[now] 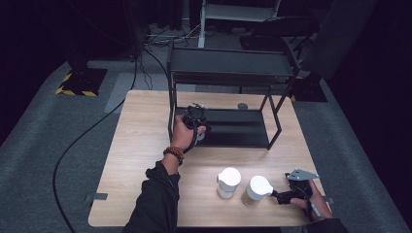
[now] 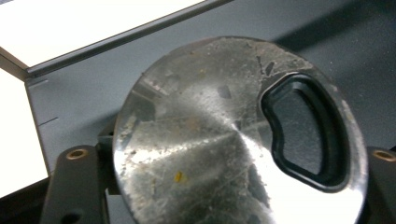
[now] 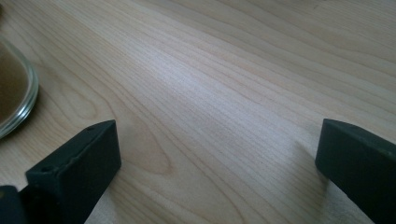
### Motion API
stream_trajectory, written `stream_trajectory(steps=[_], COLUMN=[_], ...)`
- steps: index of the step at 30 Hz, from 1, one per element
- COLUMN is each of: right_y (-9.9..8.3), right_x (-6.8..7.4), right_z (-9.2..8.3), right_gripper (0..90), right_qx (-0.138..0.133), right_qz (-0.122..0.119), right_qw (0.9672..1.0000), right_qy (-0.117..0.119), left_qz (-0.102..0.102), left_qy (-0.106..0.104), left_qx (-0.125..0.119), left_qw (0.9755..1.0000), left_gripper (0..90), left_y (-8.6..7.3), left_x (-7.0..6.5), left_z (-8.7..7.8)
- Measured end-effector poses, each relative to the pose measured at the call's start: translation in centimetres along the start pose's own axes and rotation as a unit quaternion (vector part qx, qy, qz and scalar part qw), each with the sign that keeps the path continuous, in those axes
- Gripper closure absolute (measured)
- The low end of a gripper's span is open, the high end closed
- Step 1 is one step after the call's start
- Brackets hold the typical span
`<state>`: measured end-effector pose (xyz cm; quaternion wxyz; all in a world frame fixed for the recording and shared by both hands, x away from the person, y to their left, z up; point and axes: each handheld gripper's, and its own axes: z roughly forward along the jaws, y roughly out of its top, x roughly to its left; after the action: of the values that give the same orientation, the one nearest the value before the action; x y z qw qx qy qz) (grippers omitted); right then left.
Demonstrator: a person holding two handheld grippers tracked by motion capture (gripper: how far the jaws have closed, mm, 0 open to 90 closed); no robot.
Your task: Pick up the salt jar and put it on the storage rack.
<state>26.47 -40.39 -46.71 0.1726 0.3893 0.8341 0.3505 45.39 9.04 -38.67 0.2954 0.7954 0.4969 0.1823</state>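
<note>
A scratched round metal lid with a black rubber-rimmed opening lies between the jaws of my left gripper, over the grey lower shelf. The jaws flank its rim and the left one stands slightly off it. In the high view my left gripper reaches into the front left of the black rack's lower shelf. Near the table's front right, my right gripper rests just right of a white-lidded glass jar. Its jaws stand wide open over bare wood, with the jar's glass wall at the left.
A second white-topped container stands left of the jar. The black two-tier rack takes up the table's far half. A small round grey object lies behind the lower shelf. The wooden table has room at the left.
</note>
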Motion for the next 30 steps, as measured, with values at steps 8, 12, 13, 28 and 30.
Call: stream_trajectory(steps=[8,12,13,28,30], right_y=[0.0,0.0,0.0,0.0,0.0], right_x=[0.0,0.0,0.0,0.0,0.0], right_z=[0.0,0.0,0.0,0.0,0.0], right_gripper=[0.0,0.0,0.0,0.0,0.0], right_qx=[0.000,0.000,0.000,0.000,0.000], right_qz=[0.000,0.000,0.000,0.001,0.001], right_qw=[1.0000,1.0000,1.0000,1.0000,1.0000], right_qy=[0.000,0.000,0.000,-0.001,-0.001], left_qz=[-0.005,0.001,0.001,0.012,0.013], left_qy=[0.003,0.004,0.005,0.002,0.004], left_qx=[-0.005,-0.006,-0.007,-0.020,-0.025], left_qw=[1.0000,1.0000,1.0000,0.9997,0.9996], left_gripper=[17.2,13.0,11.1,3.4,3.4], left_y=[-0.1,-0.3,-0.3,-1.1,-1.2], left_x=[0.0,-0.1,-0.1,-0.5,-0.6], left_z=[-0.3,-0.3,-0.3,-0.7,-0.8])
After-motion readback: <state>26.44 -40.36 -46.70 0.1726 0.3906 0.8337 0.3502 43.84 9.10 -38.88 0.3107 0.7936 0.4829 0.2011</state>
